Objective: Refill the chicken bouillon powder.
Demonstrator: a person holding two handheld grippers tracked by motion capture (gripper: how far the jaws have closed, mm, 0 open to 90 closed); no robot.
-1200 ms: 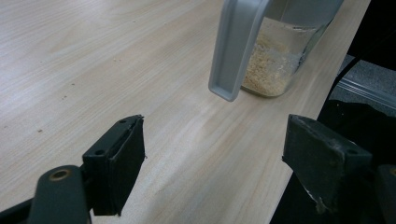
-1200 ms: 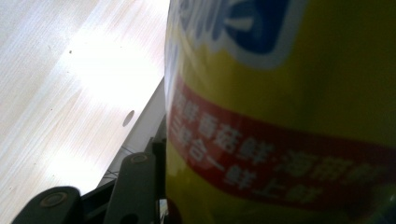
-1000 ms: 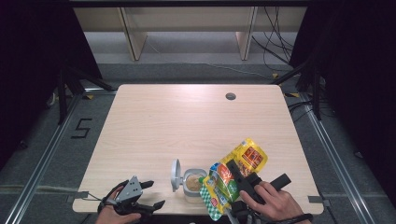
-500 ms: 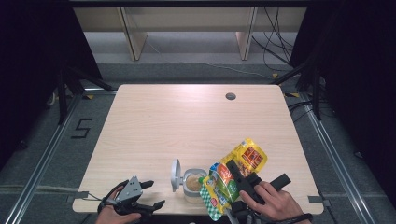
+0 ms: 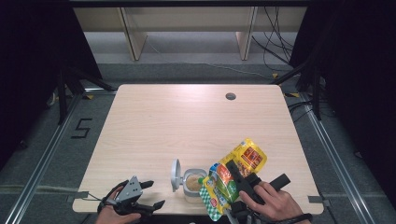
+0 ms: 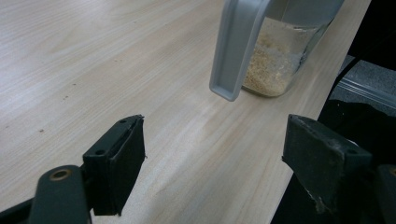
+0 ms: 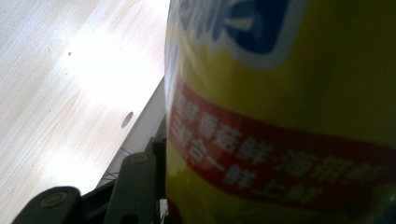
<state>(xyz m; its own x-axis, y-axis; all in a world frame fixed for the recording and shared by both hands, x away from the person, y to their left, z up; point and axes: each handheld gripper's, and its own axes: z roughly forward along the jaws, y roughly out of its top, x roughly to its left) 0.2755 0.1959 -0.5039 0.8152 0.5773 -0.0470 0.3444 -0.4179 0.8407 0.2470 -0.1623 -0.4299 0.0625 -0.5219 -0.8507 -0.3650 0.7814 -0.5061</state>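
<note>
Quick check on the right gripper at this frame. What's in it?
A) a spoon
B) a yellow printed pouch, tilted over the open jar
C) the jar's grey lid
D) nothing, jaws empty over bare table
B: in the high view the right gripper clamps the yellow pouch, which leans toward the open jar; in the right gripper view the pouch's yellow and red print sits right against the jaw.

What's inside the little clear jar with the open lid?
The jar holds a tan, crumbly powder lying at its bottom. Its grey lid hangs open in front and hides part of it.
</note>
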